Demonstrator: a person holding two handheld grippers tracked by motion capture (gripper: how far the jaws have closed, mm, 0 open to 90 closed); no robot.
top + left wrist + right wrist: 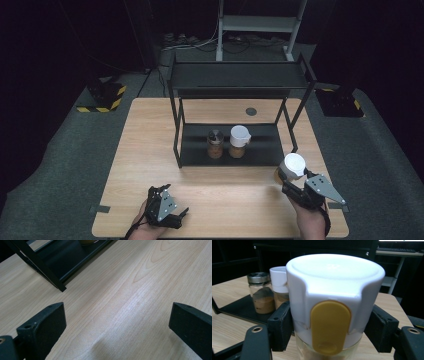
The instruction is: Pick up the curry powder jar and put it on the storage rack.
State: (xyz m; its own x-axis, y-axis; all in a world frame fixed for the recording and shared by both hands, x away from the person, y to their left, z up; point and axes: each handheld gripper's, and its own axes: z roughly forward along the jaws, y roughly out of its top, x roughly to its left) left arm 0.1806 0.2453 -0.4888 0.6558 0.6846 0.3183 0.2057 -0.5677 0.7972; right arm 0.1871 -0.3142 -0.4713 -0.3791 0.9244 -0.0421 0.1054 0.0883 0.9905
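Note:
My right gripper [291, 181] is shut on a spice jar with a white cap [293, 165] at the right of the table, just in front of the black rack's right leg. In the right gripper view the jar [332, 302] sits between both pads [280, 325], its white cap with a yellow flip tab facing me. Two more jars stand on the rack's bottom shelf: one with a silver lid [215, 143] and one with a white cap [238, 141]. My left gripper [172, 207] rests near the table's front edge, open, with bare wood between its fingers [42, 327].
A black two-level rack [235, 80] stands at the middle and back of the wooden table [150, 150]. A small round grommet [251, 111] is set in the tabletop behind it. Dark floor and stands with striped bases surround the table.

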